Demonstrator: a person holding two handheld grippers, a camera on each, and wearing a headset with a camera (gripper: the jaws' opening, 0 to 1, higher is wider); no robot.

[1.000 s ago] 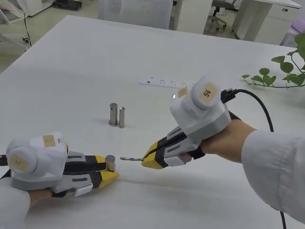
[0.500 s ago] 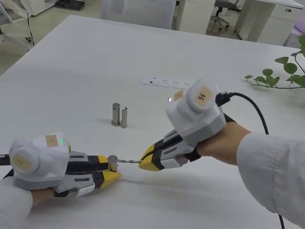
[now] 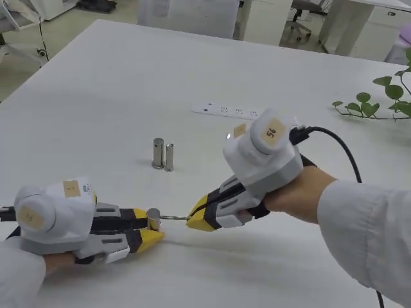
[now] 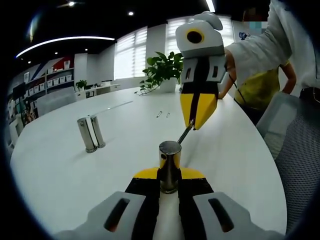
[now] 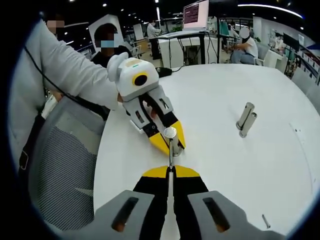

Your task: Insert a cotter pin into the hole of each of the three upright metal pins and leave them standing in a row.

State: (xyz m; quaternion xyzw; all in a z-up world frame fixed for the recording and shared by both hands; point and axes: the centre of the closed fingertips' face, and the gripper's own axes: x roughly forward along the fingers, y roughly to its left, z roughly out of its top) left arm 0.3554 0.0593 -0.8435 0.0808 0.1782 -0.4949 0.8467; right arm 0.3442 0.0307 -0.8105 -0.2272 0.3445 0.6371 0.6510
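Observation:
My left gripper [image 3: 153, 230] is shut on an upright metal pin [image 3: 153, 219] near the table's front edge; that metal pin [image 4: 169, 165] stands between the yellow tips. My right gripper [image 3: 194, 218] is shut on a thin cotter pin [image 3: 173, 217], whose free end meets the held metal pin's side. In the right gripper view the cotter pin [image 5: 170, 152] runs straight up to the metal pin [image 5: 171, 134]. Two more metal pins [image 3: 163, 154] stand side by side at mid-table, also seen as the pair of pins [image 4: 91, 133] and the pair [image 5: 246, 119].
A white power strip [image 3: 225, 111] lies beyond the standing pins. A green plant [image 3: 377, 102] reaches in at the right edge. Two loose cotter pins [image 4: 162, 114] lie farther out on the white table [image 3: 96, 102]. Chairs and desks stand behind it.
My right gripper has moved left and brought the cotter pin's tip from a short gap up against the metal pin in my left gripper. The left gripper stays put.

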